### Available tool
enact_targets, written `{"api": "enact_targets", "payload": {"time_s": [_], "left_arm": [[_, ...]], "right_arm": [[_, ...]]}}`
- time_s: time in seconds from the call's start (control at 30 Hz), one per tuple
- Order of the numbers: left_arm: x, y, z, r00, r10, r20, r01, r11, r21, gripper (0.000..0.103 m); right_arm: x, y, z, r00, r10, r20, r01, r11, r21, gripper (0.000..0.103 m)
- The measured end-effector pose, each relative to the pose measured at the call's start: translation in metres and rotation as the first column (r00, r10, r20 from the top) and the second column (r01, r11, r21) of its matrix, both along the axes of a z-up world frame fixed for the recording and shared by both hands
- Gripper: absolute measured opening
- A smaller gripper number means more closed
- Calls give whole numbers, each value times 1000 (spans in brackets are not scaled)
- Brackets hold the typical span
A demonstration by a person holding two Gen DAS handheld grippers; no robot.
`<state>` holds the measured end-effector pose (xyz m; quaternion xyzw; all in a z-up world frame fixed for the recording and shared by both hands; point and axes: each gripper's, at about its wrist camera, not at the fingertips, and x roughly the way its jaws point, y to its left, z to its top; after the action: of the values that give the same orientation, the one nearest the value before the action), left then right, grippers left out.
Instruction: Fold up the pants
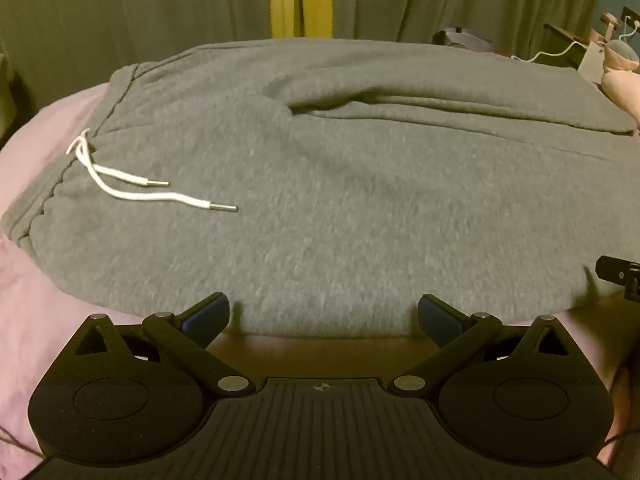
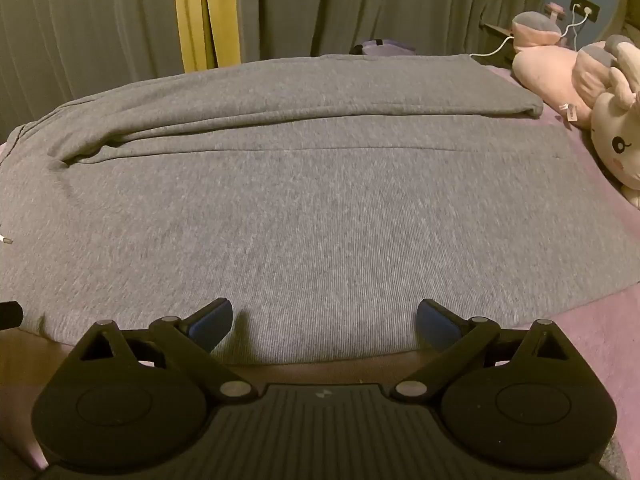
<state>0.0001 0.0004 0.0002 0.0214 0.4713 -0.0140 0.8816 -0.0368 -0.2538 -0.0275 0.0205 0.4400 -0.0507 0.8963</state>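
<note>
Grey sweatpants lie flat across a pink bed sheet, waistband to the left, legs running right. A white drawstring lies on the front near the waistband. My left gripper is open and empty at the near edge of the pants, by the hip area. In the right wrist view the pants fill the middle, leg ends at the far right. My right gripper is open and empty at the near edge of the leg. The far leg overlaps the near one along a fold.
Pink and white plush toys lie at the bed's right end. Grey curtains with a yellow strip hang behind the bed. A wall socket with white cables is at the far right. The right gripper's tip shows at the left view's edge.
</note>
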Motion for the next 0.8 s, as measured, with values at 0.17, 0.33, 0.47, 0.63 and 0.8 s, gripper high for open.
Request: {"api": "enact_targets", "payload": {"time_s": [0.17,0.33,0.47,0.63,0.8], "left_arm": [[0,0,0,1000,-1,1,1,1000,7,103],[-1,-3,-1,1000,-3,0,3,1000,7,103],[-2,-3,-3,1000,-3,0,3,1000,8,103],[-1,-4,-3,1000,-4,0,4,1000,8,103],[-1,-4,-3,1000,-5,-2,5,1000,7,103]], "right_arm": [[0,1,0,1000,4,0,-4,1000,-1,99],[0,-1,-1,1000,3,2,-3,1000,2,99],[0,-1,-1,1000,2,1,-2,1000,2,99],[0,-1,-1,1000,2,0,-2,1000,3,99],[0,-1,-1,1000,1,0,-1,1000,4,99]]}}
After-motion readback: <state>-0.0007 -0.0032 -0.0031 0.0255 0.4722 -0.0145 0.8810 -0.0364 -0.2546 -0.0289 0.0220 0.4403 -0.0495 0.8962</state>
